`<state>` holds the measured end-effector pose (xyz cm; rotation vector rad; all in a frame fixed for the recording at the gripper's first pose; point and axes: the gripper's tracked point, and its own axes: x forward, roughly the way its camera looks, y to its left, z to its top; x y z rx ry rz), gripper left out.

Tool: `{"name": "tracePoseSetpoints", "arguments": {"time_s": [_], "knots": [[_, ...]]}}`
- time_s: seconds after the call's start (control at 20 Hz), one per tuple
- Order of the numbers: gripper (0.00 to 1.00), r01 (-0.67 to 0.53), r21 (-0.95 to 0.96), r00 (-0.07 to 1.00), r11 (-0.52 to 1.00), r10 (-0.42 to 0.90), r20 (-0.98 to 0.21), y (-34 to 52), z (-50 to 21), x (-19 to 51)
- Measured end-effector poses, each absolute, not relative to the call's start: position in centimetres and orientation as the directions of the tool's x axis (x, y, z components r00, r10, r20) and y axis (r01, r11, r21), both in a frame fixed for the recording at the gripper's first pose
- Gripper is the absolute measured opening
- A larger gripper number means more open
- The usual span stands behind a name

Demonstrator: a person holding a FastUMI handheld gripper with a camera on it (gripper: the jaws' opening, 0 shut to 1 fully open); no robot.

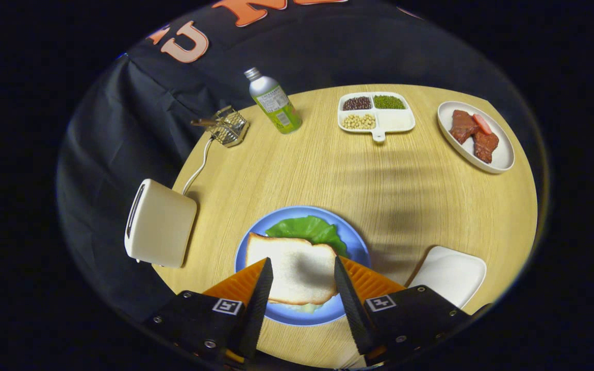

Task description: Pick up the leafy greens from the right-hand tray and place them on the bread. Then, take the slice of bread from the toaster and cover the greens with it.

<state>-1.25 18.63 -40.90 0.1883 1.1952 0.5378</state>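
Open tongs [301, 288] hang over the bread slice [297, 270] and hold nothing. That bread lies on the leafy greens [310, 229] on the blue plate [356, 242], so the sandwich looks covered. Nearby, on the surface [379, 175], stands the toaster [159, 224].

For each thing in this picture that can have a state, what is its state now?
Gripper: open, fingers apart above the bread, holding nothing.
Bread slice: lying flat on the greens.
Leafy greens: on the blue plate, mostly covered by the bread.
Toaster: slot looks empty.
Bottle: upright, capped.
Right-hand tray: nothing on it.
Divided dish: three sections hold beans.
Oval plate: holds meat pieces.
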Motion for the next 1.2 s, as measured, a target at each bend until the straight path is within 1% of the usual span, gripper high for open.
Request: {"name": "tracePoseSetpoints", "arguments": {"time_s": [0.2, 0.4, 0.5, 0.65, 0.8, 0.95, 1.2], "knots": [[0.86, -0.342, 0.368, 0.384, 0.864, 0.486, -0.785, 17.9, -36.1, 0.5], [0.87, -0.381, 0.323, 0.517, 0.866, 0.489, -0.702, 17.2, -29.9, 2.1], [0.9, -0.394, 0.302, 0.562, 0.868, 0.488, -0.668, 16.3, -26.7, 2.3], [0.9, -0.403, 0.298, 0.633, 0.866, 0.498, -0.593, 15.2, -21.2, 3.0], [0.94, -0.411, 0.244, 0.72, 0.878, 0.477, -0.504, 13.2, -16.1, 3.9], [0.96, -0.374, 0.16, 0.819, 0.914, 0.406, -0.404, 10.6, -12.3, 5.3], [0.97, -0.3, 0.133, 0.911, 0.945, 0.325, -0.255, 7.5, -6.0, 5.9]]}}
